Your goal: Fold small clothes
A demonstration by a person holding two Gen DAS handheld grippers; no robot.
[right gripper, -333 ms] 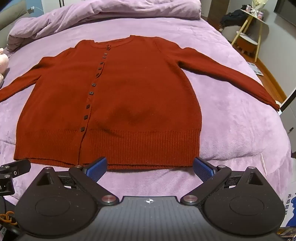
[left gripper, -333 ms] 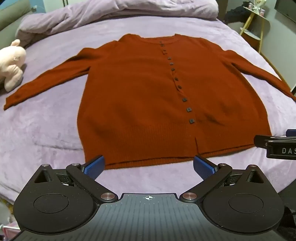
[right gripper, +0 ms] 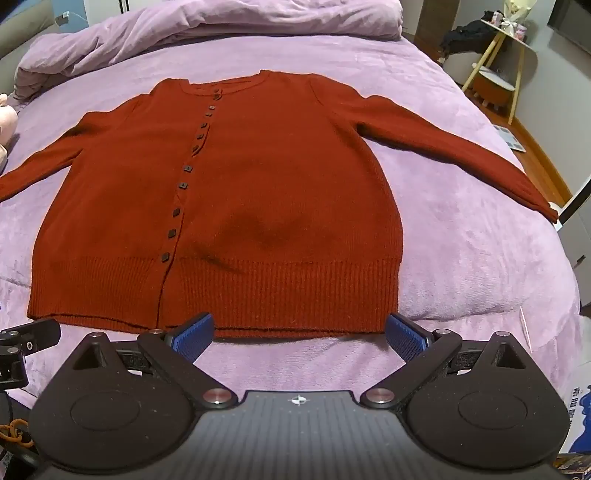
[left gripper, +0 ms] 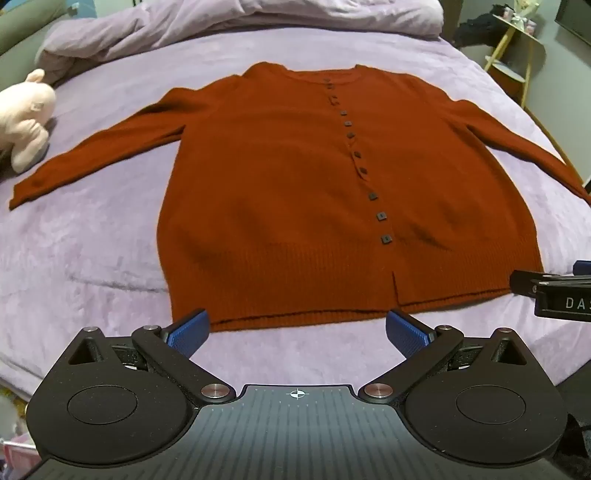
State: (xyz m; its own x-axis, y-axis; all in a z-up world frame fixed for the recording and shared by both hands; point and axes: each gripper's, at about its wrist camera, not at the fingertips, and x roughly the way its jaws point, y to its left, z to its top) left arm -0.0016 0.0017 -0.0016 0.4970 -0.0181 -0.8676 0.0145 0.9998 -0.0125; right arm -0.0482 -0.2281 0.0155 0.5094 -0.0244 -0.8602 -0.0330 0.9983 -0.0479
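Note:
A rust-red buttoned cardigan (left gripper: 280,192) lies flat and face up on the purple bed, sleeves spread to both sides, hem toward me. It also shows in the right wrist view (right gripper: 258,192). My left gripper (left gripper: 297,328) is open and empty, just short of the hem's left half. My right gripper (right gripper: 299,332) is open and empty, at the hem's right half. The right gripper's body shows at the right edge of the left wrist view (left gripper: 554,291). The left gripper's body shows at the left edge of the right wrist view (right gripper: 26,339).
The purple bedspread (left gripper: 92,240) covers the bed. A bunched purple duvet (left gripper: 221,18) lies at the head. A pink plush toy (left gripper: 26,118) sits at the left edge. A yellow-legged side table (right gripper: 495,55) stands beyond the right side of the bed.
Both grippers have shifted very slightly; the cardigan lies as before.

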